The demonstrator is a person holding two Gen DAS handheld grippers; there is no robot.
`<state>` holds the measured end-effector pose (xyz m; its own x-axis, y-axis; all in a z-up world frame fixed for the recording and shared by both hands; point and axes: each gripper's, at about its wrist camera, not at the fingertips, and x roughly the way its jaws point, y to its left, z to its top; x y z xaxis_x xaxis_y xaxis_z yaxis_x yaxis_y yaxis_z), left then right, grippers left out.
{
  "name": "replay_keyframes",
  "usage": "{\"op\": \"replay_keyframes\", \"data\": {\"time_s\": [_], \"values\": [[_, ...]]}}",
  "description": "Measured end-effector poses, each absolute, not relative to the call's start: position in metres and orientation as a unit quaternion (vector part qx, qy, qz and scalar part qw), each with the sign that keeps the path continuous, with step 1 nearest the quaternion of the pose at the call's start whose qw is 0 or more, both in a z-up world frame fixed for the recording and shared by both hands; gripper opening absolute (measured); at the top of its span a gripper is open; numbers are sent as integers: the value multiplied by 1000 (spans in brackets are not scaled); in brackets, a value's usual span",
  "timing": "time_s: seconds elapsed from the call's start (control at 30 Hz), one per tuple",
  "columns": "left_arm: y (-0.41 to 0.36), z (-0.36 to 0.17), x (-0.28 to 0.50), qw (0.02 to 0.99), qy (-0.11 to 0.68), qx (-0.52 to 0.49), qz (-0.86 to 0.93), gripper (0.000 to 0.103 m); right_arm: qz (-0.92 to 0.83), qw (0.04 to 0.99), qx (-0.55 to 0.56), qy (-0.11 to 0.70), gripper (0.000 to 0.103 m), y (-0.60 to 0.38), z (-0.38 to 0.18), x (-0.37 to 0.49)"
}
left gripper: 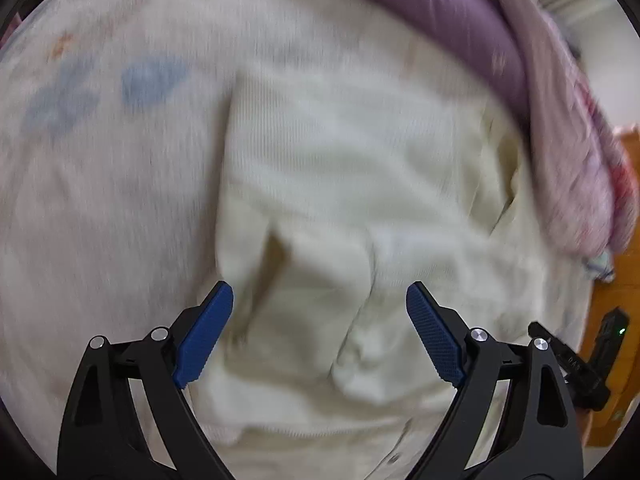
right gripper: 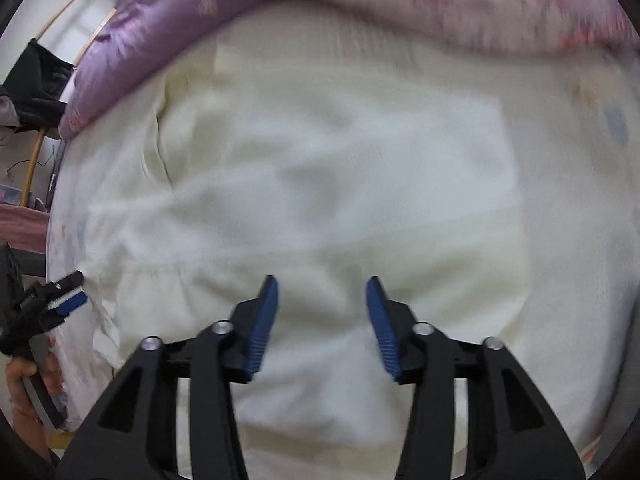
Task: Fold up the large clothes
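Left wrist view: the left claw (left gripper: 320, 332) gapes wide above a cream ribbed garment (left gripper: 340, 184) lying flat on the bed (left gripper: 80, 200), long axis running away toward the purple quilt (left gripper: 460, 12).

Right wrist view: the right claw (right gripper: 322, 320), partly open and empty, hangs over the same garment (right gripper: 340, 168).

cream garment (left gripper: 340, 200) on pale sheet (left gripper: 100, 200), left tool (left gripper: 320, 300) spread wide above it

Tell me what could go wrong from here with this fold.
Both grippers, left and right, are open above the cream garment, gripping nothing, so a pinch could take one layer only. The loose flap may unfold. The purple quilt borders the garment and could snag.
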<state>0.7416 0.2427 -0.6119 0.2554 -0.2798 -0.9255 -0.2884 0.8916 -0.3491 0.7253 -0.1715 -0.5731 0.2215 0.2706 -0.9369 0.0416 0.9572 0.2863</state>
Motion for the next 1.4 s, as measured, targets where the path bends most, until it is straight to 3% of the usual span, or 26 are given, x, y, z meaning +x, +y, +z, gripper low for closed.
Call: {"op": "replay_keyframes", "data": {"time_s": [0.2,0.33,0.63,0.87,1.1,1.13,1.17,1.2,1.23,1.27,1.3,1.4], "values": [[258,-623,830,772,603,-201,-16,88,101,793,61,597,48,-190,-573,813],[254,-651,876,756,637,-150,-12,89,108,785,11,610,48,-192,-591,845],[219,-671,907,742,669,-19,-35,88,144,759,-4,635,52,-179,-637,890],[214,-673,900,751,659,11,-48,84,166,742,17,649,56,-182,-652,892],[220,-669,881,751,657,28,-58,67,186,734,-15,653,53,-185,-654,869],[216,-670,883,751,657,31,-54,61,182,736,-24,651,50,-179,-654,871],[212,-669,882,752,656,31,-53,56,181,739,-37,647,40,-174,-654,870],[207,-667,882,753,655,34,-60,40,185,740,-36,645,27,-170,-653,869],[201,-665,880,753,653,42,-68,23,186,741,-36,644,20,-164,-653,870],[194,-663,879,753,652,49,-76,16,188,741,-40,643,11,-160,-651,867],[189,-662,878,753,650,56,-83,9,189,743,-44,641,10,-156,-649,864],[179,-654,870,764,634,81,-82,7,178,759,-51,625,8,-152,-638,846]]}}
